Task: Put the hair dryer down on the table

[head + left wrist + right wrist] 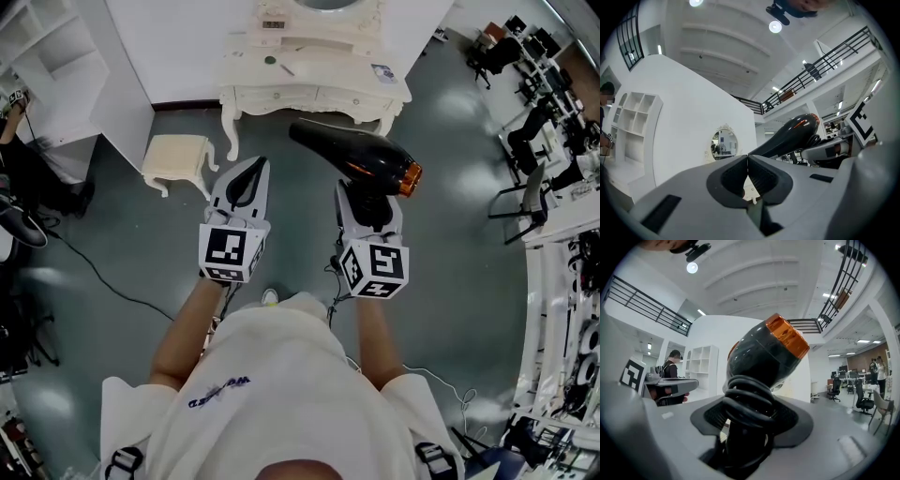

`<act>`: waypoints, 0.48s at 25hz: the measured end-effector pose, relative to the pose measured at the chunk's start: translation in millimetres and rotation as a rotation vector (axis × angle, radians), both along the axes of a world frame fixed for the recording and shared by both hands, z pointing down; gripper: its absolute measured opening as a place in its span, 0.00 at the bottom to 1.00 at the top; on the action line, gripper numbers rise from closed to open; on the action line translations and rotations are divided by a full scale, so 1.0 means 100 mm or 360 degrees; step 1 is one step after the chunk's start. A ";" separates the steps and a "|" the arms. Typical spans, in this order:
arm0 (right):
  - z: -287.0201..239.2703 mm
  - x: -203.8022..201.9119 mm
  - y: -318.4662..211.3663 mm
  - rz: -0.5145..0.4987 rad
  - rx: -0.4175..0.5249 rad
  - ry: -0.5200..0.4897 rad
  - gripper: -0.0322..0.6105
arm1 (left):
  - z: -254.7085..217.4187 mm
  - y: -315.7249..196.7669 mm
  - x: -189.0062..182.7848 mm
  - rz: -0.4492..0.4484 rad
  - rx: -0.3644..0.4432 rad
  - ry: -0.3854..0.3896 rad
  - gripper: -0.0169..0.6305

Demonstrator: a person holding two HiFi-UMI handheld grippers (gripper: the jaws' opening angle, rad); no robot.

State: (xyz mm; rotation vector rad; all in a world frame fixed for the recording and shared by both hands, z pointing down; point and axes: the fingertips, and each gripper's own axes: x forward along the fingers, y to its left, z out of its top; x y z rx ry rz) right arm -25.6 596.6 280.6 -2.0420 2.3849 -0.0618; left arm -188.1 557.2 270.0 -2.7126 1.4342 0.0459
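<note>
The person's white shirt (281,375) fills the bottom of the head view, with both bare forearms reaching forward. The right gripper (370,204) pinches the handle of the black hair dryer (361,157), its coiled cord bunched between the jaws in the right gripper view. The dryer is held in the air over the grey floor (122,281), short of the cream dressing table (314,84) ahead. The left gripper (251,171) has its jaws pressed together on nothing. A cream stool (176,155) stands left of the table, beside a white partition. White shelving (42,56) sits far left, a cable (94,272) trails across the floor, and office chairs (527,192) line the right.
</note>
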 end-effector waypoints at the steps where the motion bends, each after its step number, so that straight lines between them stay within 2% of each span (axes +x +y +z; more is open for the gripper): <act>1: 0.00 0.00 0.00 0.0000 -0.0004 0.0001 0.48 | -0.01 0.00 -0.01 -0.0003 0.0001 0.0002 0.04; 12: -0.01 -0.03 0.05 0.0007 -0.0029 0.0025 0.48 | -0.08 0.02 -0.04 0.0012 0.0016 0.0020 0.04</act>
